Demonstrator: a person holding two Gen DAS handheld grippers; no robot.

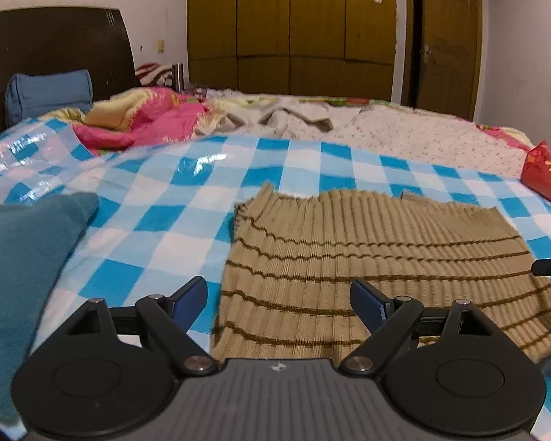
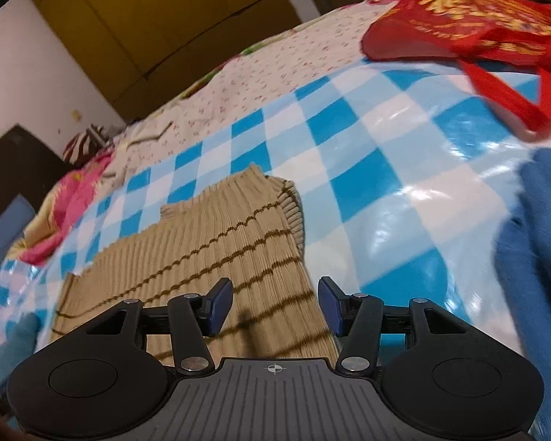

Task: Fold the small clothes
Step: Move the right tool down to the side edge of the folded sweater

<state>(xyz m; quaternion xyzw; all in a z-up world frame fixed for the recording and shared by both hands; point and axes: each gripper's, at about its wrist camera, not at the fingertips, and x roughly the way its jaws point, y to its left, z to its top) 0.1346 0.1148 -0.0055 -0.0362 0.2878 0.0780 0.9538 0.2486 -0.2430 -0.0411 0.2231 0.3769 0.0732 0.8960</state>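
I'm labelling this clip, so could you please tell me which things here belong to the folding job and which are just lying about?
Job: tan striped knit garment, left gripper, right gripper, both open.

Lying about: red bag, teal cushion, blue garment, pink quilt, blue pillow, checkered sheet.

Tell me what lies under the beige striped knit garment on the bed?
The beige striped knit garment lies spread on a blue-and-white checked plastic sheet, which shows all around its edges. Whatever lies directly beneath the garment is covered and cannot be seen.
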